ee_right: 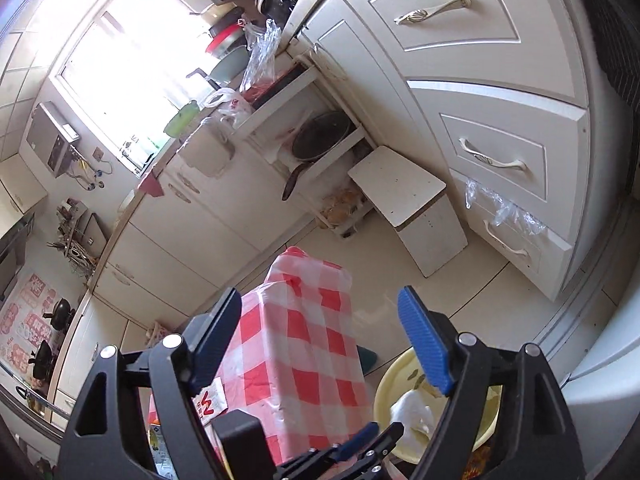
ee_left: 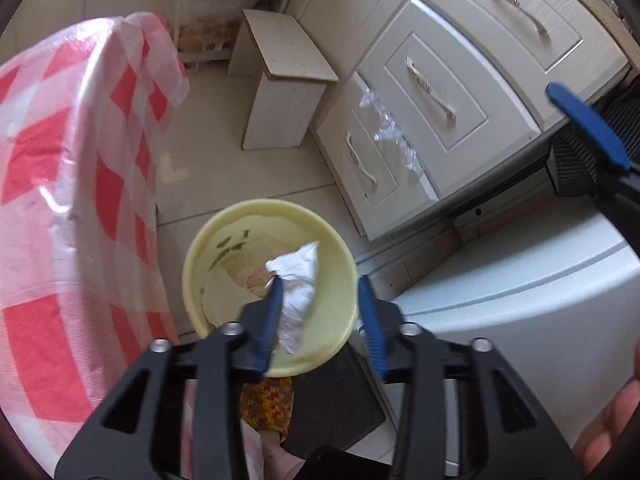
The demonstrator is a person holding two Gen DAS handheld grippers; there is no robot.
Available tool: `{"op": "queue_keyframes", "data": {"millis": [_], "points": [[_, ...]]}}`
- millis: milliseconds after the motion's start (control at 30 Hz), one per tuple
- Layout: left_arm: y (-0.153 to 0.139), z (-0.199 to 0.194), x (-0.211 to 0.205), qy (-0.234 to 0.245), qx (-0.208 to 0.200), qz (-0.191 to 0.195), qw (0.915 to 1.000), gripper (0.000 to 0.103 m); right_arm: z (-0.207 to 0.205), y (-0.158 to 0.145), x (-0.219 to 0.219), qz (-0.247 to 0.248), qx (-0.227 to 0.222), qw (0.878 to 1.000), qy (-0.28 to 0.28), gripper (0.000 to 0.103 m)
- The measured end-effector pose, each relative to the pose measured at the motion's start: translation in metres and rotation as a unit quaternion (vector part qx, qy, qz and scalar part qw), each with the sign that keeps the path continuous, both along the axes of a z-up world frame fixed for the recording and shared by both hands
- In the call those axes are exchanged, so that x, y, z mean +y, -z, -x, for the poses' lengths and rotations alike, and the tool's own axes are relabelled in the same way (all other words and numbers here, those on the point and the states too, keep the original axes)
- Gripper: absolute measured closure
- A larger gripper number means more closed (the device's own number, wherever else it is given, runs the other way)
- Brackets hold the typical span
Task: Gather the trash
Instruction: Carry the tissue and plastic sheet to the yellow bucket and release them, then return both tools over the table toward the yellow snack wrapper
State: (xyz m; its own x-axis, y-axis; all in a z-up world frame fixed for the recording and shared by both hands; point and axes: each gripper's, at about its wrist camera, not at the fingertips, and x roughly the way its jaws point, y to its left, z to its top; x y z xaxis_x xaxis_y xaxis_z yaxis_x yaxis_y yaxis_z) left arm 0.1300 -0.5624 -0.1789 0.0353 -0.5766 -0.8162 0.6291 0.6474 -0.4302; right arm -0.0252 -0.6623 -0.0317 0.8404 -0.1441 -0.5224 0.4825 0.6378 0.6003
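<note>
Left wrist view: left gripper [ee_left: 322,316] spread, crumpled white paper [ee_left: 298,292] against its nine-o'clock finger, over the yellow bin [ee_left: 340,248]. Only right wrist view shows right gripper [ee_right: 320,340] spread empty, checkered cloth [ee_right: 304,340] beyond, bin at four o'clock.

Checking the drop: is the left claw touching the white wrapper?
Touching. Left wrist view: wrapper lies against one finger of the left claw; the other stands clear.

glossy plastic bin [ee_left: 224,240], crumpled paper [ee_left: 298,280].
</note>
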Motion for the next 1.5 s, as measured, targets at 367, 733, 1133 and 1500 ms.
{"op": "queue_keyframes", "data": {"millis": [367, 733, 1133, 1500], "points": [[-0.057, 0.017, 0.106, -0.034, -0.013, 0.042, 0.9984, 0.04, -0.019, -0.011, 0.034, 0.033, -0.003, 0.999, -0.03, 0.026], [-0.094, 0.067, 0.333, -0.173, -0.091, 0.003, 0.9807, 0.027, -0.079, 0.009, 0.152, 0.092, 0.058, 0.98, -0.164, 0.025], [-0.087, 0.083, 0.44, -0.244, -0.068, 0.004, 0.9673, 0.025, -0.096, 0.054, 0.238, 0.101, 0.115, 0.964, -0.219, 0.023], [-0.089, 0.084, 0.455, -0.26, -0.069, 0.014, 0.9631, 0.025, -0.103, 0.089, 0.233, 0.092, 0.17, 0.961, -0.198, 0.023]]}}
